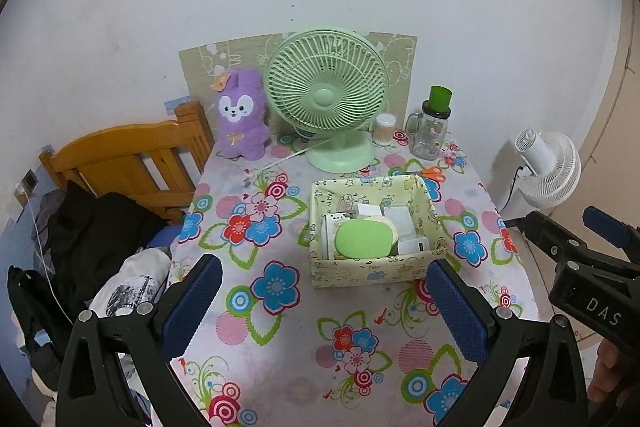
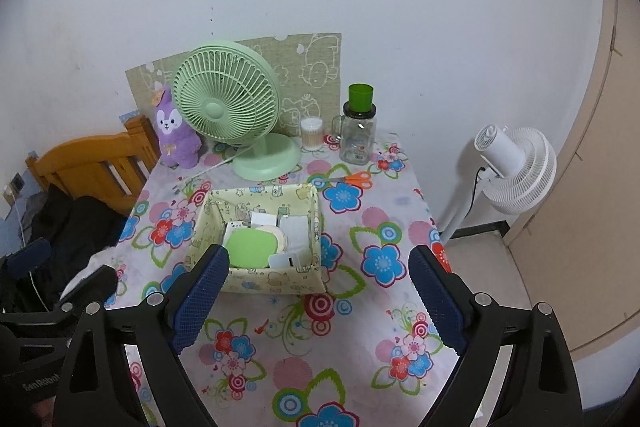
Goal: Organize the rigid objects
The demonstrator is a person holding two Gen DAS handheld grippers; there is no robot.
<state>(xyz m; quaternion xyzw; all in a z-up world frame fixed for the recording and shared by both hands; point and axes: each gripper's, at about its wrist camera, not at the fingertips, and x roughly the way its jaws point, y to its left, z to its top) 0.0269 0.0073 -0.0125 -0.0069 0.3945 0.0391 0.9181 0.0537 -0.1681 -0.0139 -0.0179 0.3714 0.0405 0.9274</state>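
Surface: floral tablecloth (image 1: pixel 280 227), white wall behind.
Far edge: green fan (image 1: pixel 326 95), purple plush (image 1: pixel 240 115).
Box (image 1: pixel 376 273): mid-table, holding white chargers (image 2: pixel 294 227).
Left gripper (image 1: pixel 324 307): spread wide, empty, tilted down.
Right gripper (image 2: pixel 316 295): spread wide, empty, tilted down.

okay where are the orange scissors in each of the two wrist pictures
Left wrist: scissors right of centre, on the table just behind the box's far right corner.
Right wrist: scissors near centre, behind the box's far right corner.
Shared landmark: green fan, left of and behind the scissors in both.
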